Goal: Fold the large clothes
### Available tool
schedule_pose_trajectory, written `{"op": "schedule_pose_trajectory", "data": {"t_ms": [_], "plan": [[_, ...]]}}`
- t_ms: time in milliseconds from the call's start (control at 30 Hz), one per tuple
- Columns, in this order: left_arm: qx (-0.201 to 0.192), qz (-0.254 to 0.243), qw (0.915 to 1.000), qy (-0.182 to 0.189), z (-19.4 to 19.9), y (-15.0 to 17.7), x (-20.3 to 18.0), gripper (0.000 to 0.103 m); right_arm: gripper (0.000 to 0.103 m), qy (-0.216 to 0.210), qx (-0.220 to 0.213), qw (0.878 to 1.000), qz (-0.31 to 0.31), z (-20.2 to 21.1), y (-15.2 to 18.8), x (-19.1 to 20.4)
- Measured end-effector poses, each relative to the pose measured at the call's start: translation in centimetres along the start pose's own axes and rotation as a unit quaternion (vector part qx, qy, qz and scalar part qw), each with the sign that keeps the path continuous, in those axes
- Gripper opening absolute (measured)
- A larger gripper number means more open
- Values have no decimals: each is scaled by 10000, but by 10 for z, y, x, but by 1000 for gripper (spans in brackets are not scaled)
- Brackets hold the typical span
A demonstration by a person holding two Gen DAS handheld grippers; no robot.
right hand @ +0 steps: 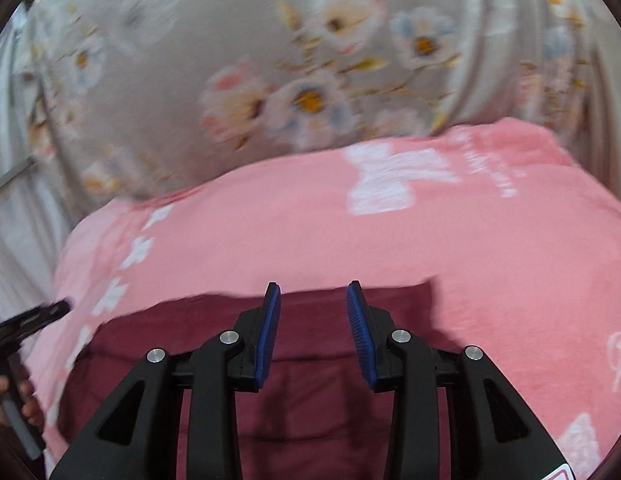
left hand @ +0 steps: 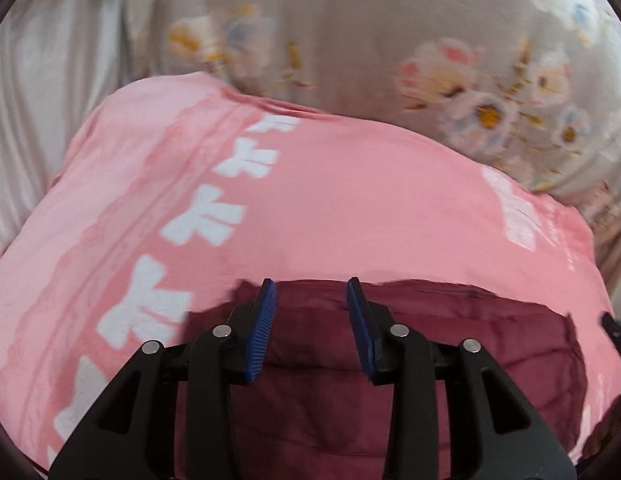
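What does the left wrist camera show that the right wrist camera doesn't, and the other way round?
Only the left wrist view shows the long row of white bows close up. Only the right wrist view shows a hand gripping the other gripper's handle at the left edge. Both show open blue-padded jaws over the maroon garment, which lies on the pink blanket, with the floral sheet behind.

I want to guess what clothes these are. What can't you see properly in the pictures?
- Dark red garment: both wrist views, its near part is hidden behind the left tool and right tool, so its type is unclear.
- Pink blanket: small lettering, too blurred to read.
- Floral sheet: smeared by motion blur.
- Person's hand: cut off by the right view's left edge.
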State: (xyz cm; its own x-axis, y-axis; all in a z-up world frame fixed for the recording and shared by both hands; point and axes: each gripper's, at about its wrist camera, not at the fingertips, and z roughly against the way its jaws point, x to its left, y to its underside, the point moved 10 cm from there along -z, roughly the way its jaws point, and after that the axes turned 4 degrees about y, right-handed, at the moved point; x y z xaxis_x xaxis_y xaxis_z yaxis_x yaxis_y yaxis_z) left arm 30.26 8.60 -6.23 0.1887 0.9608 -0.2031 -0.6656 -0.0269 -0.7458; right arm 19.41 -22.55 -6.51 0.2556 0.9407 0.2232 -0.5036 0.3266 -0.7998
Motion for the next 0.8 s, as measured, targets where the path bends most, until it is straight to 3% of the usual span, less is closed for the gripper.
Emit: {"op": "schedule_pose_trajectory", "data": {"t_ms": [100, 233, 367, 800], "plan": [[279, -345, 9988, 225, -27, 11, -49, 35, 27, -426, 357, 9982, 227, -22, 14, 43], [650, -591, 9960, 133, -71, 36, -78, 35, 15, -485, 858, 9935, 575, -67, 40, 77], [727, -699, 9948, -148, -96, 55, -79, 35, 12, -318, 1083, 9915, 643, -97, 60, 75], [599, -560, 9966, -121, -114, 68, -74, 35, 9, -294, 1199, 9910, 526, -119, 82, 66]]}}
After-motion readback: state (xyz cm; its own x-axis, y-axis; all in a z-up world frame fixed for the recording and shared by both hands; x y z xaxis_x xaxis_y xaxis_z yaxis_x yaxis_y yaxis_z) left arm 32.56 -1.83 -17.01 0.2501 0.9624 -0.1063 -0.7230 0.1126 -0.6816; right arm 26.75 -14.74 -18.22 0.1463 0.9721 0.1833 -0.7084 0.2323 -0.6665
